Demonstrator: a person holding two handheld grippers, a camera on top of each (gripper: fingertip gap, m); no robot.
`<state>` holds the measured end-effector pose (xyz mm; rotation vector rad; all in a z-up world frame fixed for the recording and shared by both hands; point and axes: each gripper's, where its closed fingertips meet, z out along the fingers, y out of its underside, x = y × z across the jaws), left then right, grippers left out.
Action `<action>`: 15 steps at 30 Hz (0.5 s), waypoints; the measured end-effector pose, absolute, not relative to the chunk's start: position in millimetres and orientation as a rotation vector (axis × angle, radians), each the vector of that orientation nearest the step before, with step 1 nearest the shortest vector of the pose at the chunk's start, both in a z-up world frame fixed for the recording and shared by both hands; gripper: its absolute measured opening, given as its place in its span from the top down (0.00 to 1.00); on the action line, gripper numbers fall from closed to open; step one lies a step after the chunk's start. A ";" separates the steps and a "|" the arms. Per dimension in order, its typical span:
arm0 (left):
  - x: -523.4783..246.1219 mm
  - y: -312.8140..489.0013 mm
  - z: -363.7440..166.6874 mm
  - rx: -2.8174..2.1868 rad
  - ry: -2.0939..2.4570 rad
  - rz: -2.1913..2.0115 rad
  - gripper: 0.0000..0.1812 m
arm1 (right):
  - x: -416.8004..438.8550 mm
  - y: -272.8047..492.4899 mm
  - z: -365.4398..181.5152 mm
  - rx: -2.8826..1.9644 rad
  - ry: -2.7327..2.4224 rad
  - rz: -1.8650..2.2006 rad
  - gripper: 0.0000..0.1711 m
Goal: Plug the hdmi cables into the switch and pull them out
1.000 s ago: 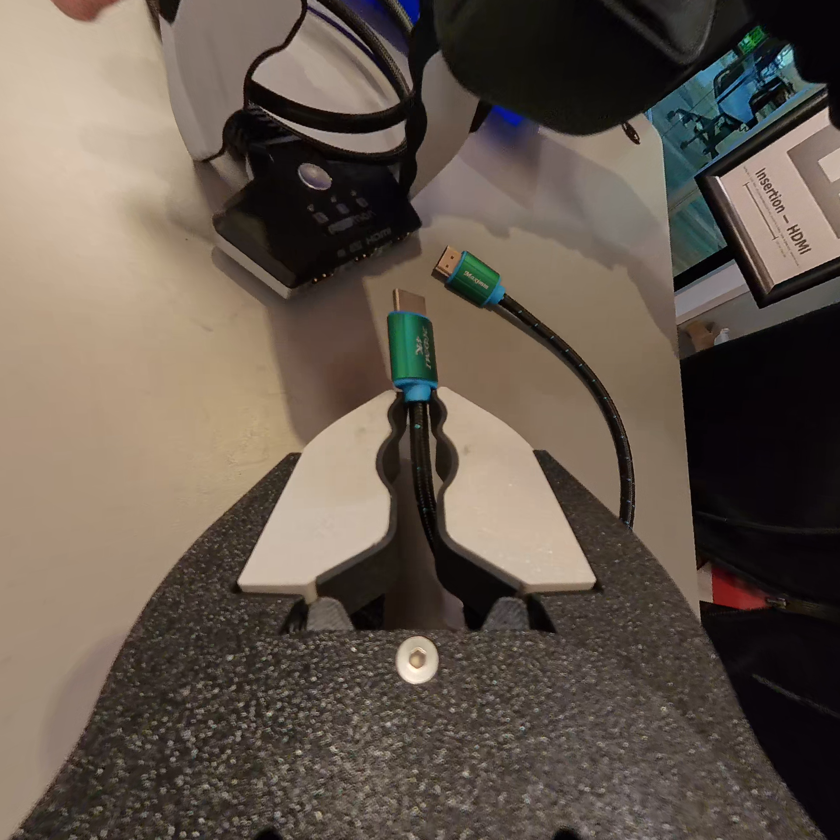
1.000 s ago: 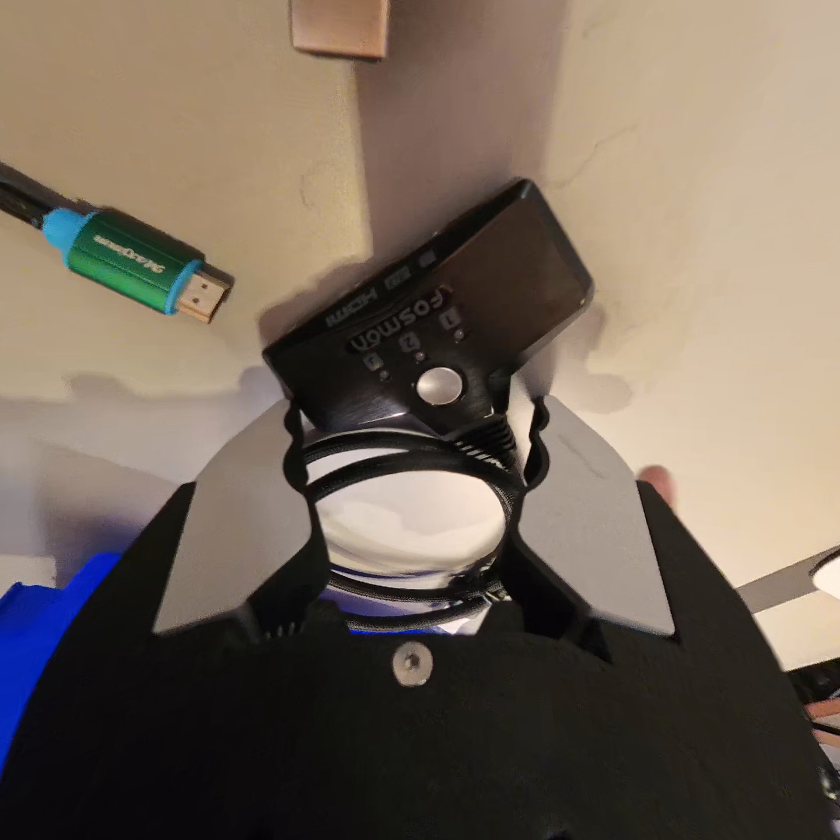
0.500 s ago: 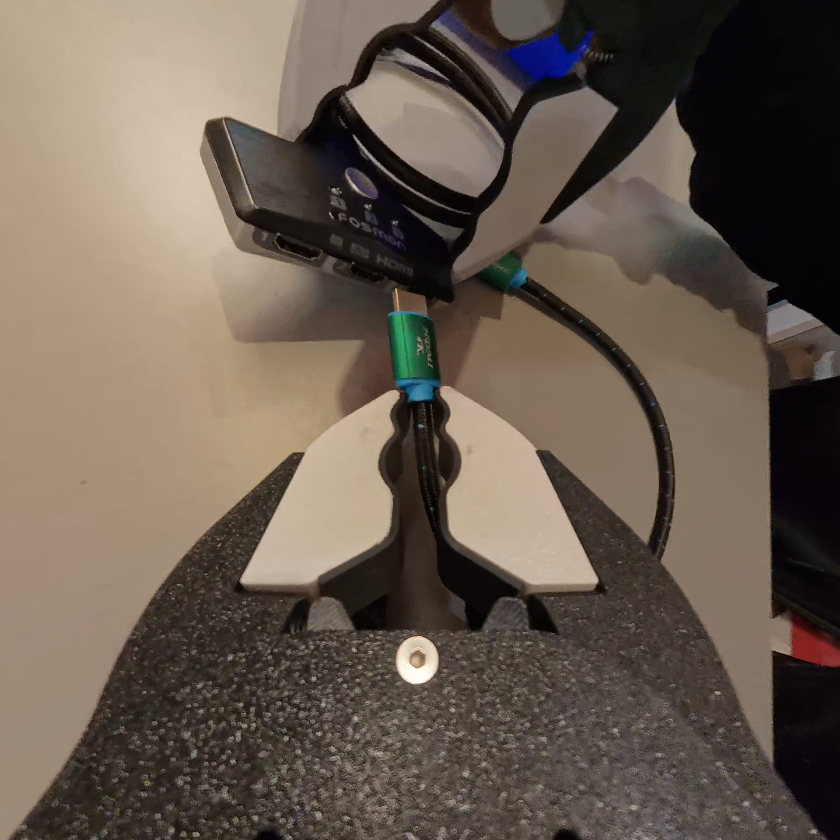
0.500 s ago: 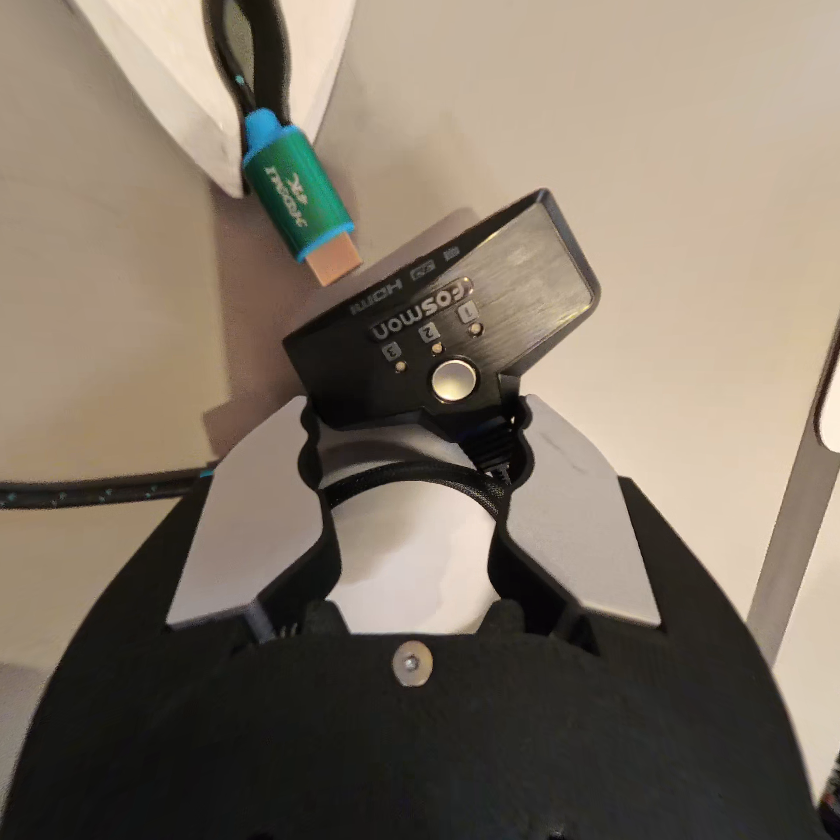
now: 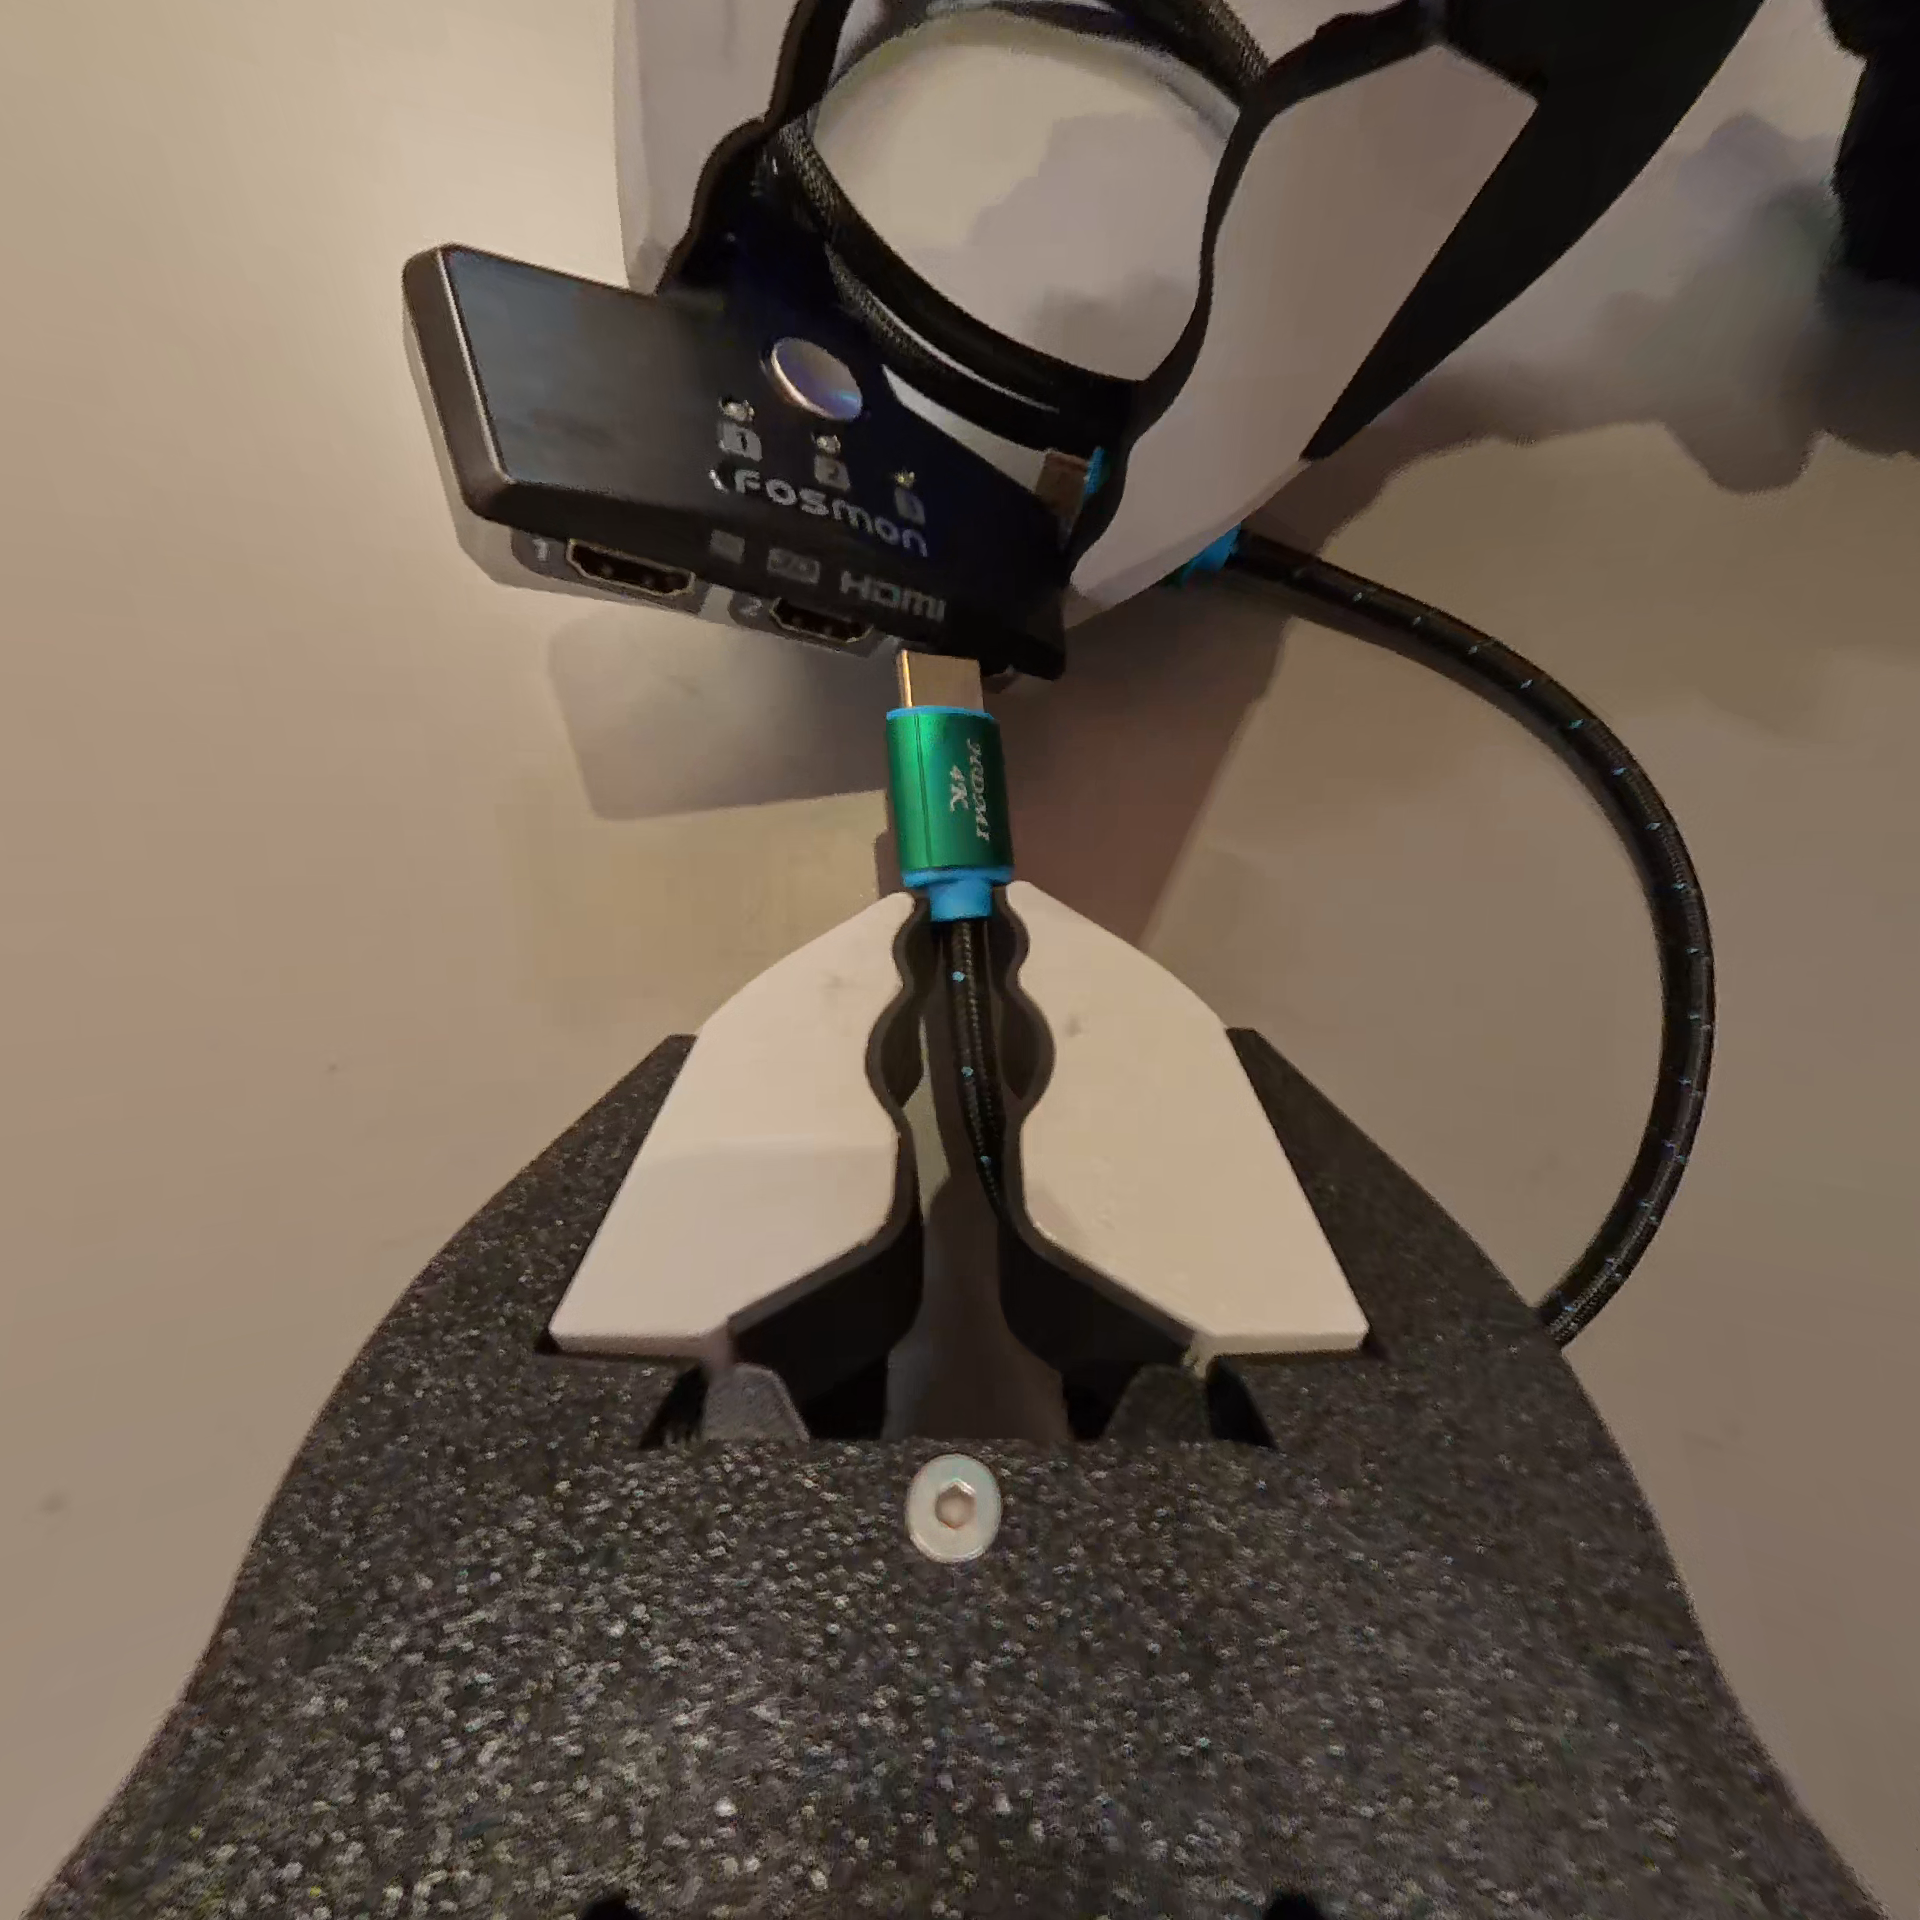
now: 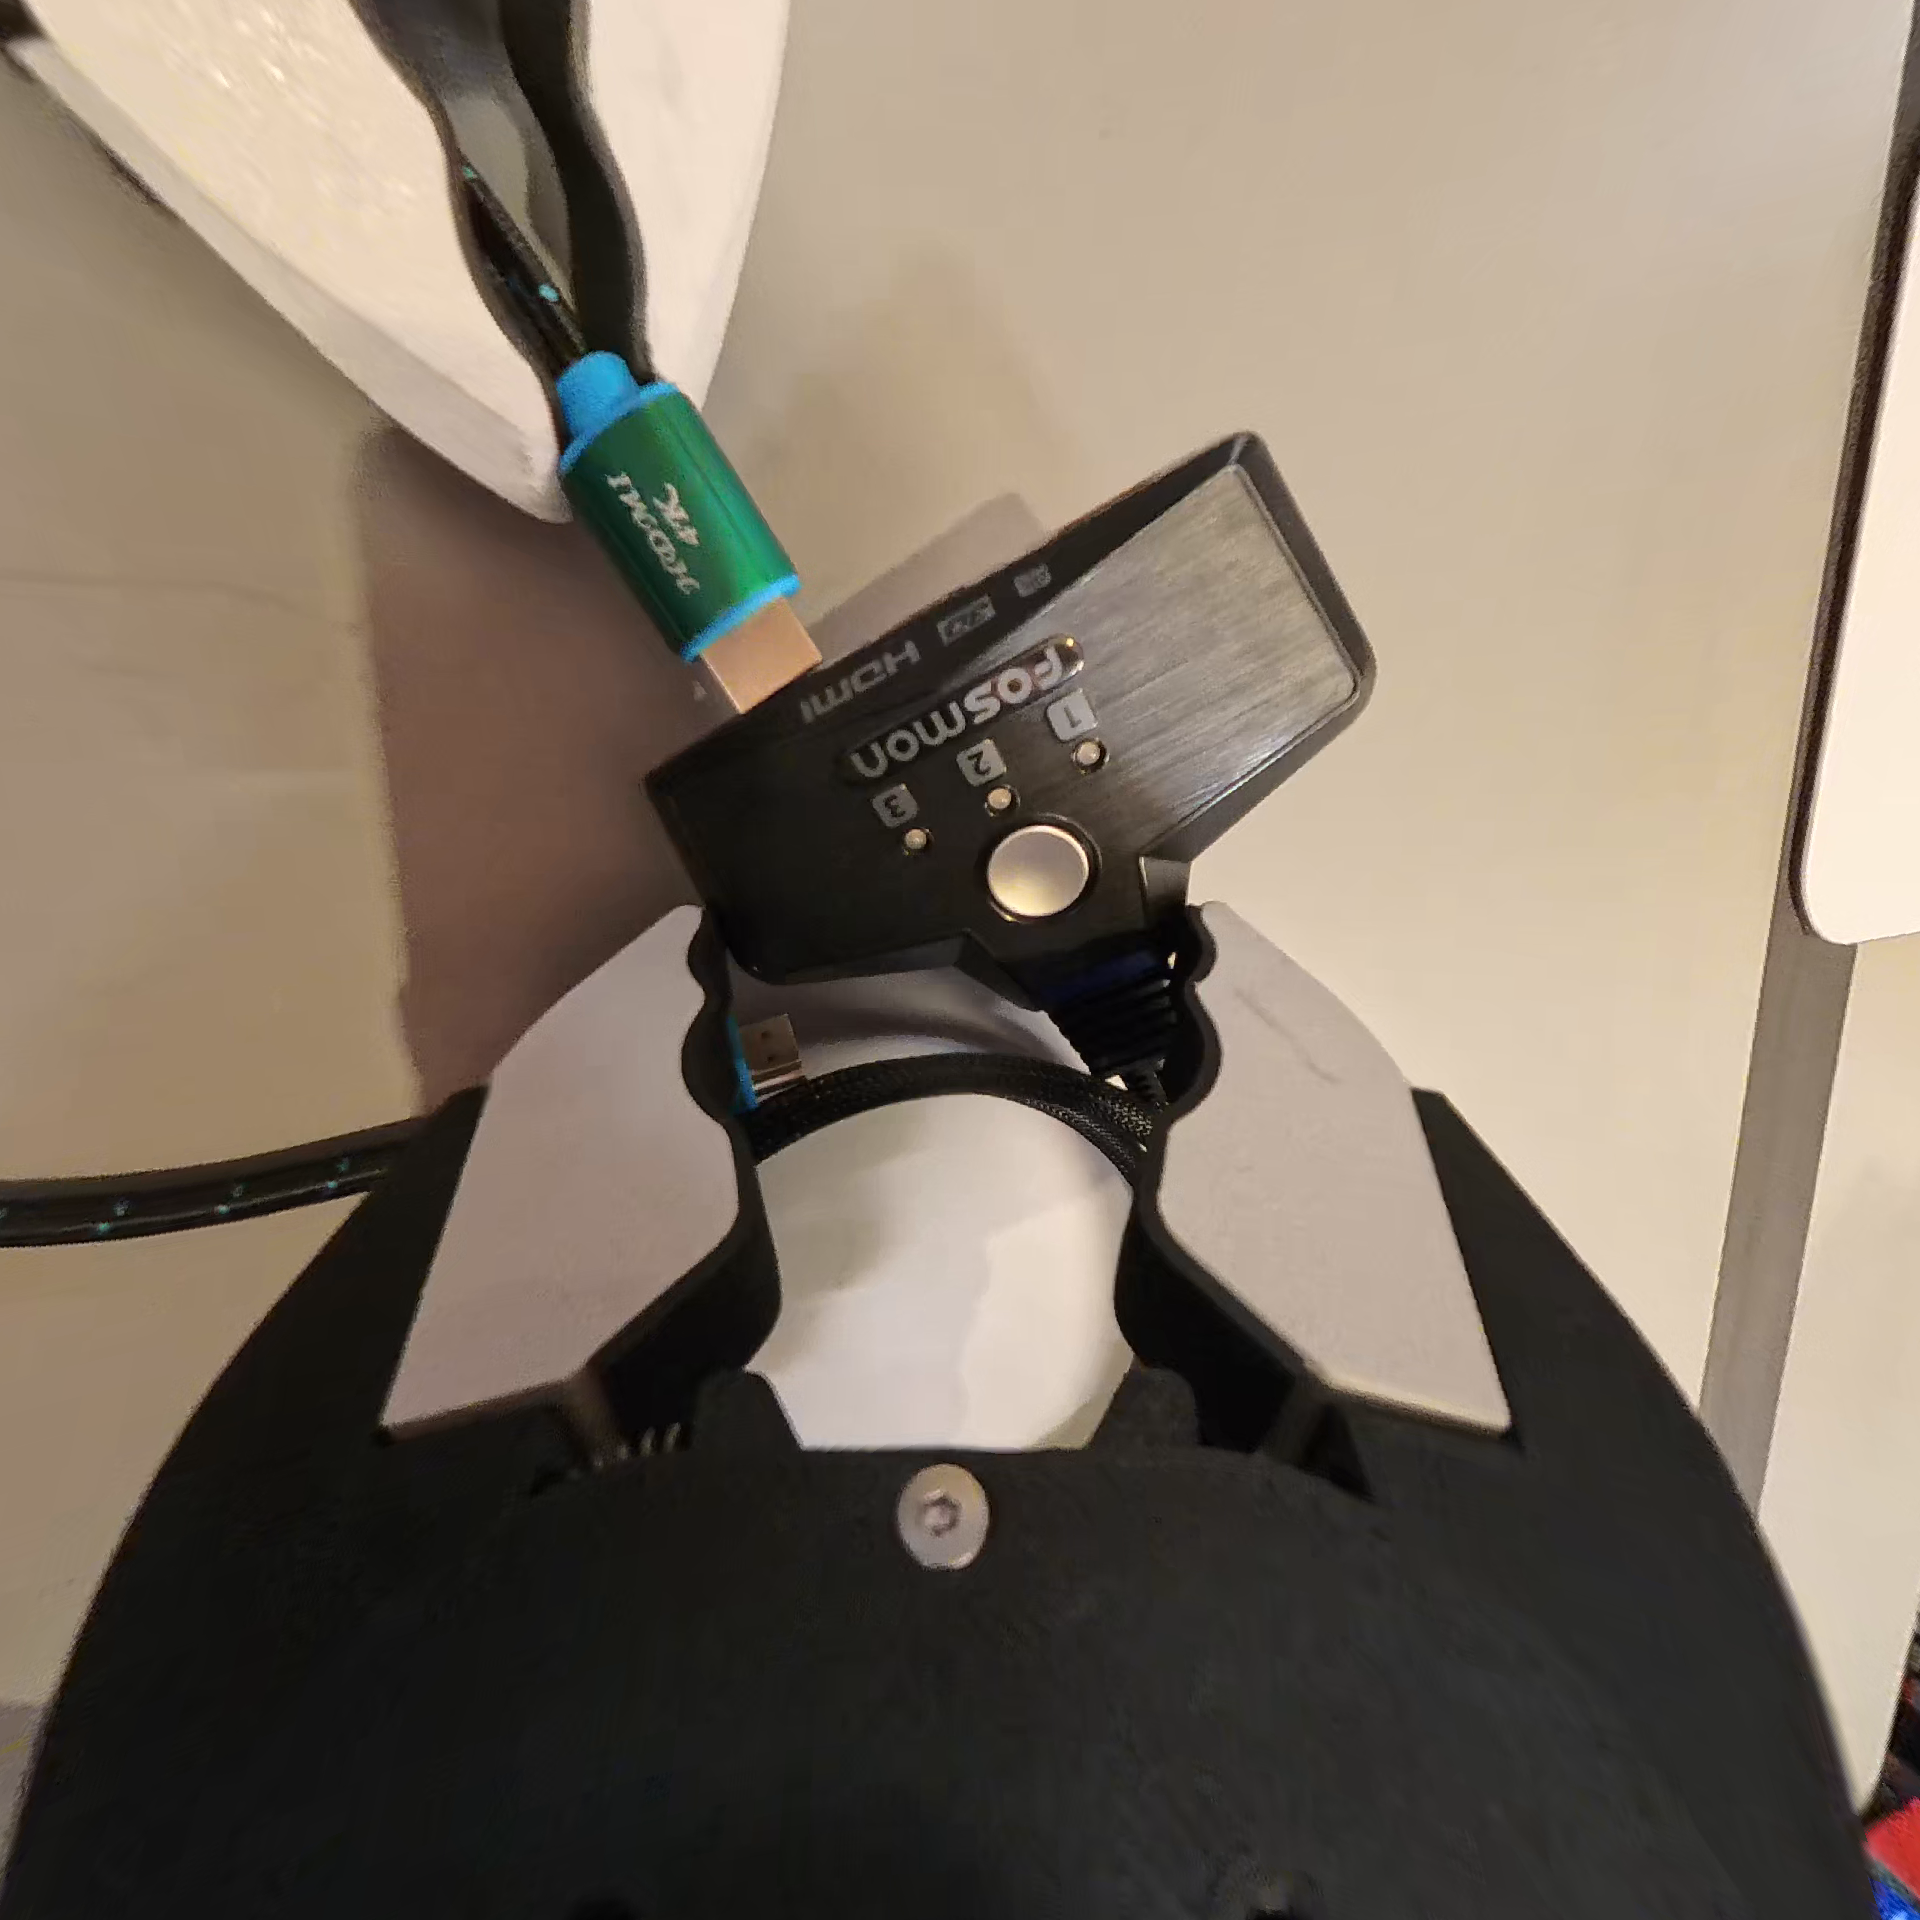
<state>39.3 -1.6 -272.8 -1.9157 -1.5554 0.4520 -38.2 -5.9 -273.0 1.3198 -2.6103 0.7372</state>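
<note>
In the left wrist view, the tip of the green HDMI plug (image 5: pixel 943 795) meets the black switch (image 5: pixel 665 436) at its right-hand port, and the switch's overhanging top edge hides the port itself, so how deep the metal tip sits cannot be told. Two other ports on the switch's front face show open, left of the plug. A second braided cable (image 5: pixel 1621 873) curves down the right side of the frame; its plug end is mostly hidden behind the white finger of the other tool, with only a blue collar showing.

The left tool (image 5: pixel 961 914) is closed almost fully, pinching the braided cable just behind the green plug's blue collar at centre frame.

In the right wrist view, the right tool (image 6: pixel 951 935) is partly open, its fingertips clamped on the rear end of the switch (image 6: pixel 1039 758) at centre frame. The green plug (image 6: pixel 681 551) angles in from the upper left. The switch's own black cord (image 6: pixel 935 1096) loops between the fingers, over the beige bench (image 6: pixel 1351 312)
</note>
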 end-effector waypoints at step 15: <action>37.8 -14.5 -274.5 -2.029 -1.577 0.626 0.94 | -41.9 -17.6 -272.7 1.130 -2.596 0.731 0.52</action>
